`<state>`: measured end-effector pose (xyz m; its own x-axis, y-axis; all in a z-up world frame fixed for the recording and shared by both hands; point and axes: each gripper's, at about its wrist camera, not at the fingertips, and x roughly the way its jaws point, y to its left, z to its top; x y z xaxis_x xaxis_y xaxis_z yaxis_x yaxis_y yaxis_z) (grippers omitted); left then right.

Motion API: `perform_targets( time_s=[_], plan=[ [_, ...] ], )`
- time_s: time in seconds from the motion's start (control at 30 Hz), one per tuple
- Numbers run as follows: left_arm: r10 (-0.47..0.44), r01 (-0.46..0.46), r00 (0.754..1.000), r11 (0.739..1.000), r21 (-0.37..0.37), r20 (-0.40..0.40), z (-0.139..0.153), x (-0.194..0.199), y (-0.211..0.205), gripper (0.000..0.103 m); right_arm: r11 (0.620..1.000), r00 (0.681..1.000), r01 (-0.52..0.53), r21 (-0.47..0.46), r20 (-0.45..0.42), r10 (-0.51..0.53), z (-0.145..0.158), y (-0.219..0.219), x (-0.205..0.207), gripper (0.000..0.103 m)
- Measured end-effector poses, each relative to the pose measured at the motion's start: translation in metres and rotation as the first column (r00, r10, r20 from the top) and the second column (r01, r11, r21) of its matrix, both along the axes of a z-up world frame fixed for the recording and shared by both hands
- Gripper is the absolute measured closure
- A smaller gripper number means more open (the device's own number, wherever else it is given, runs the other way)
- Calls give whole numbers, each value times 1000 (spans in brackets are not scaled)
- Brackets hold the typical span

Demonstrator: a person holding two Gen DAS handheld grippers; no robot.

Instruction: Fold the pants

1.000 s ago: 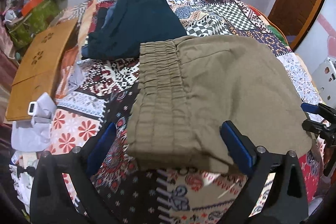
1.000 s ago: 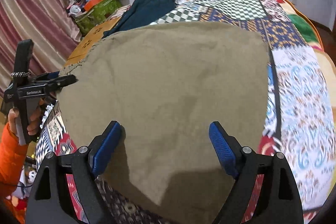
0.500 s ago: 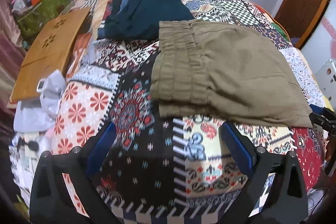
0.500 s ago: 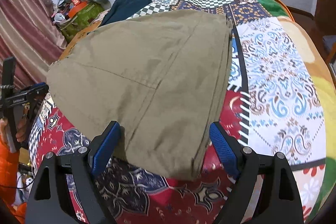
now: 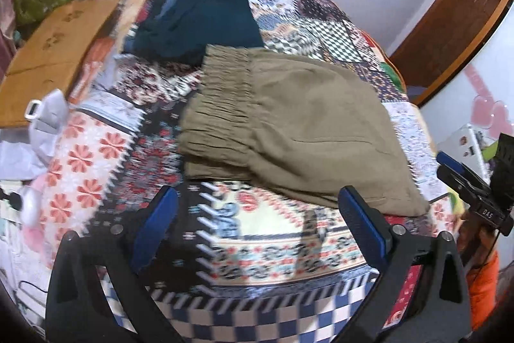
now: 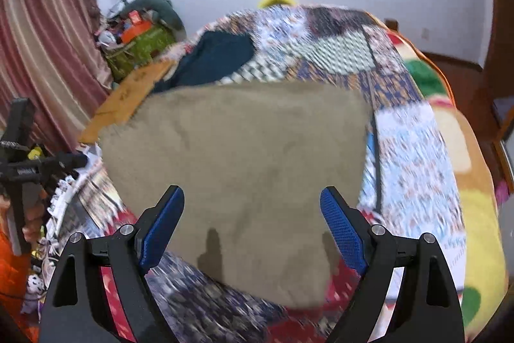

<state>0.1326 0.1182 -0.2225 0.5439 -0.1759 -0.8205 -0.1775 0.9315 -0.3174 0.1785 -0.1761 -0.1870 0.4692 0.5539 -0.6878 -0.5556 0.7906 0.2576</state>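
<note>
The olive pants (image 5: 298, 130) lie folded on the patchwork quilt (image 5: 273, 240), with the gathered waistband at the left in the left wrist view. My left gripper (image 5: 256, 195) stands open over the quilt just in front of the pants' near edge, nothing between its blue pads. In the right wrist view the pants (image 6: 250, 150) fill the middle. My right gripper (image 6: 251, 193) hovers open above their near corner and casts finger shadows on the cloth. Each gripper shows at the edge of the other's view: right gripper (image 5: 465, 182), left gripper (image 6: 48, 164).
A dark teal garment (image 5: 205, 21) lies beyond the pants. A wooden board (image 5: 54, 50) and pale cloth (image 5: 48, 121) sit at the bed's left side, a cluttered green bag (image 6: 141, 50) by the curtain. An orange sleeve (image 6: 13, 275) shows at the left.
Both grippers drew back and up from the pants, which stayed flat. The left one, over the cloth a second ago, now hangs over bare quilt in front of it.
</note>
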Motion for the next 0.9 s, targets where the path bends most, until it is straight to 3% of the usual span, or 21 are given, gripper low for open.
perform_targets(
  time_s=[0.2, 0.37, 0.57, 0.73, 0.8, 0.87, 0.9],
  plan=[
    [16, -21, 999, 993, -116, -41, -18, 12, -4, 2, 997, 997, -66, -26, 46, 67, -6, 40, 8, 18],
    [54, -59, 998, 974, -221, -27, -25, 18, 5, 1, 988, 992, -120, -96, -47, 116, -36, 64, 23, 19],
    [54, -63, 998, 933, -356, -34, -37, 41, 23, 1, 987, 982, -157, -42, -109, 152, -45, 54, 25, 17],
    [82, -96, 995, 925, -367, -52, -42, 61, 29, 2, 987, 982, -156, -28, -113, 152, -45, 54, 20, 16],
    [103, -114, 993, 944, -309, -54, -40, 65, 27, 13, 988, 983, -152, -23, -112, 149, -44, 54, 18, 16],
    [126, -136, 990, 969, -208, -60, -38, 65, 23, 42, 990, 984, -142, -20, -113, 139, -44, 57, 19, 16],
    [136, -144, 989, 975, -168, -58, -37, 64, 23, 46, 991, 985, -135, -16, -113, 133, -44, 56, 20, 16]
  ],
)
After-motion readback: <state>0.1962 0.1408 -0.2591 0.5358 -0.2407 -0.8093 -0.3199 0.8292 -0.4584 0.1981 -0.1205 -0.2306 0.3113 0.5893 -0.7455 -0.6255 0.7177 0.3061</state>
